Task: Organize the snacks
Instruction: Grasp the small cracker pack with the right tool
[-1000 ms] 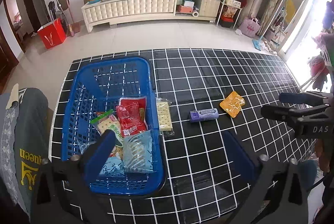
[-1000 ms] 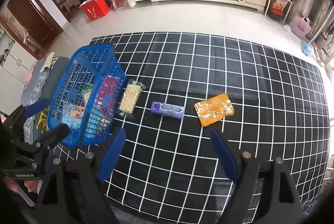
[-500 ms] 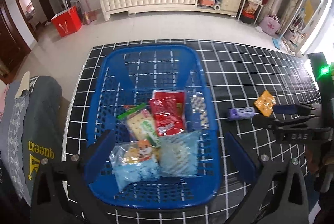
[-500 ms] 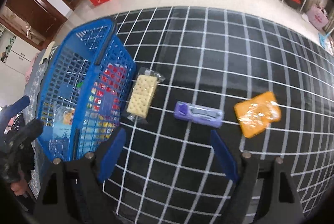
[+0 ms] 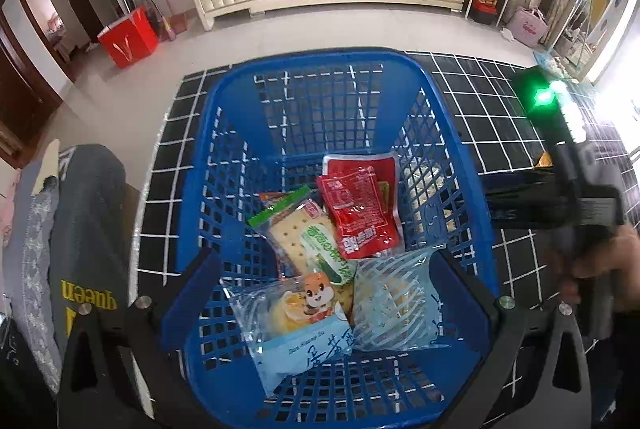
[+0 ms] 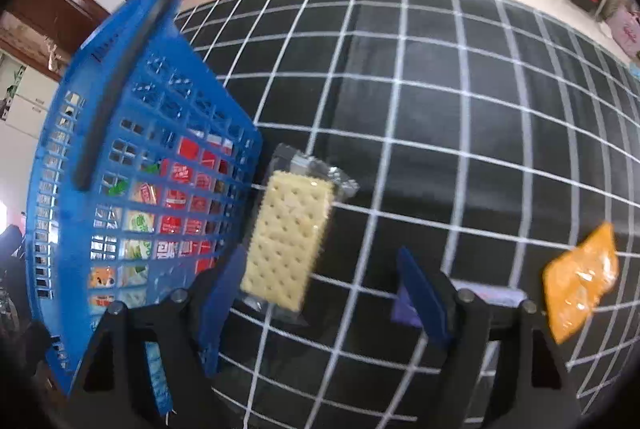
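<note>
1. "queen" in yellow letters, seen upside down, on the dark grey garment [image 5: 86, 229] at the near left.
2. Chinese characters, white on the red packet [image 5: 360, 213], blue on the light-blue packet [image 5: 304, 345] in the basket; not clearly readable.

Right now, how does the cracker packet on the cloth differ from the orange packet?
The cracker packet has a clear wrapper showing pale dotted crackers; the orange packet is solid orange and crinkled. The cracker packet lies right beside the blue basket; the orange packet lies far off to the right. Both rest flat on the black grid cloth, outside the basket.
</note>
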A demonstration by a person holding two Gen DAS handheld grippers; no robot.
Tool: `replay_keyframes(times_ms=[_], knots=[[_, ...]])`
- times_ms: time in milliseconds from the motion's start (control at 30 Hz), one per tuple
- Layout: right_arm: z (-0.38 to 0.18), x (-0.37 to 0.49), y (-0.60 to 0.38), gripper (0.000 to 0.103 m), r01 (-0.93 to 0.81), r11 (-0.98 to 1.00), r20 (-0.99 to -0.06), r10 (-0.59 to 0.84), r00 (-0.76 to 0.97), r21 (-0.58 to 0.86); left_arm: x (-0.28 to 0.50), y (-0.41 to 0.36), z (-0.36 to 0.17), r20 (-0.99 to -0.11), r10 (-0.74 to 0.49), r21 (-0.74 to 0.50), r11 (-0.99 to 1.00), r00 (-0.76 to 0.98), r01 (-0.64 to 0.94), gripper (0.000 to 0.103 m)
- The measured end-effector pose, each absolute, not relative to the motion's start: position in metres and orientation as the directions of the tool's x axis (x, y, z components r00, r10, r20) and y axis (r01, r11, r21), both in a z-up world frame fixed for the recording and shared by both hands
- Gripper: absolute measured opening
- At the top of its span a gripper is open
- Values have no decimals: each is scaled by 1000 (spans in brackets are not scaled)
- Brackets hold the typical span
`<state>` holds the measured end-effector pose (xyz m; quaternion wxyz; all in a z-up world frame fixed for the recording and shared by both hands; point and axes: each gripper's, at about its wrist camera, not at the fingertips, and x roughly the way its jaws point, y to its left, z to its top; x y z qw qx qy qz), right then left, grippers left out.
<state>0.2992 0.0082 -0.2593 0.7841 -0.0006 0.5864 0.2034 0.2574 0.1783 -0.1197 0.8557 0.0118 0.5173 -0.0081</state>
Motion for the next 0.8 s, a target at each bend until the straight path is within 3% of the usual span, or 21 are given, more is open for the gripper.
replay_keyframes(times_ms=[133,267,433,800], knots=[[-268,297,15,65,-359,913,-928,291,234,196,261,182,-125,-891,2,3,1000,455,2,103],[-266,289,12,63,-390,907,-942,259,214,161,261,186,-124,-893,-25,-39,999,450,-23,103],[-262,274,-16,51,-385,903,-948,269,169,188,257,181,-119,-886,-38,-59,998,462,-31,103],[-237,239,-51,50,-377,913,-950,245,195,158,248,162,-124,-891,-32,-38,999,452,-3,103]])
